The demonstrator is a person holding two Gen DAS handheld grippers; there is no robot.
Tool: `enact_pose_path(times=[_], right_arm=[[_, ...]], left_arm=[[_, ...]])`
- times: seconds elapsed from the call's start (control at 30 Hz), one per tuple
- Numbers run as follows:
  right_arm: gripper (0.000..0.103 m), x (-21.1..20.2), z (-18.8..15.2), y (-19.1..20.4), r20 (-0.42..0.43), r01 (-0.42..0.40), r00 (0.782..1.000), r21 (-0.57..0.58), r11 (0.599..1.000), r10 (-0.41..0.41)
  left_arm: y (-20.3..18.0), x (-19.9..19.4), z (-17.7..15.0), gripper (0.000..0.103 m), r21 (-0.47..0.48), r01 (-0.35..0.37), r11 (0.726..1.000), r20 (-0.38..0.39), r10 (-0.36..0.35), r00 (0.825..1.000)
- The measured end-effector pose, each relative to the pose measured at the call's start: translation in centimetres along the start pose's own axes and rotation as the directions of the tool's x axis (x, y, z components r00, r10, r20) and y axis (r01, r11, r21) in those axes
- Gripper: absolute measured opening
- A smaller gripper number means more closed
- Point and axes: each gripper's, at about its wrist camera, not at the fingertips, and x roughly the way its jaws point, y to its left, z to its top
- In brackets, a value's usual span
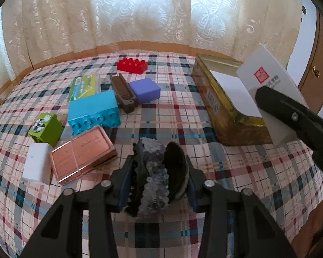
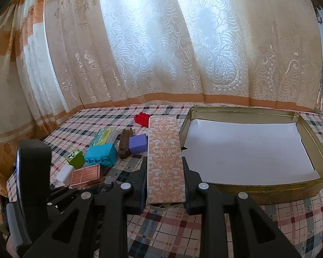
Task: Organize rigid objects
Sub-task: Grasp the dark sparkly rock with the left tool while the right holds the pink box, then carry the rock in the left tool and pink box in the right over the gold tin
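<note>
Item: left tongs (image 1: 159, 172), clenched on a dark sequinned hair clip (image 1: 156, 172), perhaps. Right tongs (image 2: 164, 178) grasp our patterned box (image 2: 164, 161). Right of these tongs, the tin (image 2: 312, 185) lies open. Left, red block (image 2: 141, 118) half-hidden.

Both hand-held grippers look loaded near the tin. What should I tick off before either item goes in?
1. Right hand-held gripper shut on the patterned box: ok.
2. Left hand-held gripper shut on the sequined hair clip: ok.
3. Tin open, only white paper inside: ok.
4. Box already over the tin: not ok, it sits left of the rim.
5. Box fits lying flat in the tin: cannot tell.
6. Blocks out of the path: ok.
</note>
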Motion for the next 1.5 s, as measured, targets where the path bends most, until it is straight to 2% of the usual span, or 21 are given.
enact_pose_path(times=[0.13, 0.27, 0.43, 0.57, 0.7, 1.03, 1.17, 1.33, 1.5], right_arm=[[0.028, 0.0, 0.0, -0.1, 0.003, 0.005, 1.0, 0.0, 1.0, -0.005], [0.028, -0.1, 0.0, 0.0, 0.004, 0.001, 1.0, -0.003, 1.0, -0.001], [0.028, -0.3, -0.2, 0.3, 0.014, -0.001, 1.0, -0.023, 1.0, 0.002], [0.028, -0.2, -0.3, 0.4, 0.015, -0.004, 1.0, -0.034, 0.999, 0.005], [0.028, -0.2, -0.5, 0.6, 0.012, -0.002, 1.0, -0.05, 0.999, 0.003], [0.028, -1.1, -1.4, 1.6, 0.048, 0.046, 0.998, -0.15, 0.988, -0.039], [0.028, -1.8, -2.1, 0.8, 0.05, 0.061, 0.997, -0.182, 0.982, -0.052], [0.028, -2.8, -2.7, -0.9, 0.069, 0.101, 0.994, -0.194, 0.976, -0.089], [0.028, -3.1, -2.5, -2.6, 0.076, 0.116, 0.992, -0.158, 0.981, -0.106]], left_arm=[[0.4, -0.4, -0.1, 0.042, -0.025, -0.003, 1.0, 0.016, 0.003, 1.0], [0.4, -0.6, -0.5, 0.042, -0.044, 0.03, 0.999, 0.013, -0.029, 0.999], [0.4, -0.8, -0.7, 0.042, -0.049, 0.029, 0.998, 0.017, -0.028, 0.999], [0.6, -0.6, -1.0, 0.042, -0.074, 0.055, 0.996, 0.002, -0.055, 0.998], [0.7, -0.8, -1.1, 0.042, -0.082, 0.049, 0.995, 0.006, -0.049, 0.999], [1.1, -1.6, -1.7, 0.042, -0.102, 0.067, 0.993, 0.017, -0.065, 0.998], [0.5, -1.9, -2.1, 0.042, -0.097, 0.073, 0.993, 0.028, -0.071, 0.997], [-0.9, -2.1, -2.1, 0.042, -0.091, 0.118, 0.989, 0.045, -0.114, 0.992], [-2.7, -2.4, -1.6, 0.042, -0.072, 0.147, 0.986, 0.074, -0.142, 0.987]])
